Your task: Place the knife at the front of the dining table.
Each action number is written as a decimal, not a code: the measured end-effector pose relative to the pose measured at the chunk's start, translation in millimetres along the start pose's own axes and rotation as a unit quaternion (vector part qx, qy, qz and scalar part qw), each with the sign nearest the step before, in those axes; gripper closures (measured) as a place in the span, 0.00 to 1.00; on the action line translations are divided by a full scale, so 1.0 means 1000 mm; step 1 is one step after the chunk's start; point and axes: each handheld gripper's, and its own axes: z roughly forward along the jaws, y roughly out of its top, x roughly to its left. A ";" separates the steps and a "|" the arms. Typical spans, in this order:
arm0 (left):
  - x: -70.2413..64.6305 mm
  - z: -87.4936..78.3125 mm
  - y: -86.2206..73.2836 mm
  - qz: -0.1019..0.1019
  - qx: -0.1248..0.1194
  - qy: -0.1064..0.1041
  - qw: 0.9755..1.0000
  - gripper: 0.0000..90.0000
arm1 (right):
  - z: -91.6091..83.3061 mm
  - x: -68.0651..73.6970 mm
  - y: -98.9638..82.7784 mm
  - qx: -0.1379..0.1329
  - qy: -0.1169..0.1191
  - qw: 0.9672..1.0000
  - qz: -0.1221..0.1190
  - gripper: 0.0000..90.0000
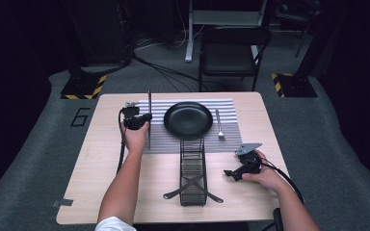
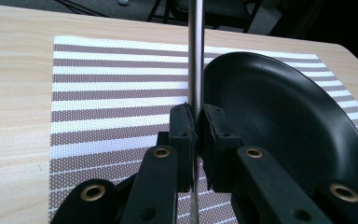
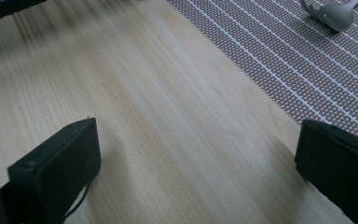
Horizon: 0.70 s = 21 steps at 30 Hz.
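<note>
A slim steel table knife [image 1: 149,101] lies lengthwise along the left side of a black plate [image 1: 188,119] on a striped placemat [image 1: 161,139]. My left gripper [image 1: 147,119] is shut on it. In the left gripper view the pads [image 2: 182,123] pinch the knife [image 2: 195,56] edge-on, low over the placemat [image 2: 112,93], with the plate [image 2: 279,116] just to its right. A fork [image 1: 219,125] rests on the mat right of the plate. My right gripper [image 1: 229,173] sits low on the bare table at the right, open [image 3: 196,158] with nothing between its jaws.
A black wire caddy [image 1: 192,168] stands in the middle near the front edge, between my two arms, with dark utensil handles poking out at its base. The fork's end [image 3: 331,14] shows on the placemat [image 3: 284,56]. A folding chair [image 1: 233,53] stands behind the table.
</note>
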 end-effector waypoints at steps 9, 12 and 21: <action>0.003 0.010 -0.004 -0.016 -0.001 0.010 1.000 0.92 | 0.000 0.000 0.000 0.000 0.000 1.000 0.000 0.00; 0.005 0.014 -0.006 -0.023 0.000 0.009 1.000 0.92 | 0.000 0.000 0.000 0.000 0.000 1.000 -0.001 0.00; 0.001 0.029 -0.013 -0.028 0.010 0.017 0.999 0.92 | 0.000 -0.001 0.000 0.002 0.001 1.000 -0.005 0.00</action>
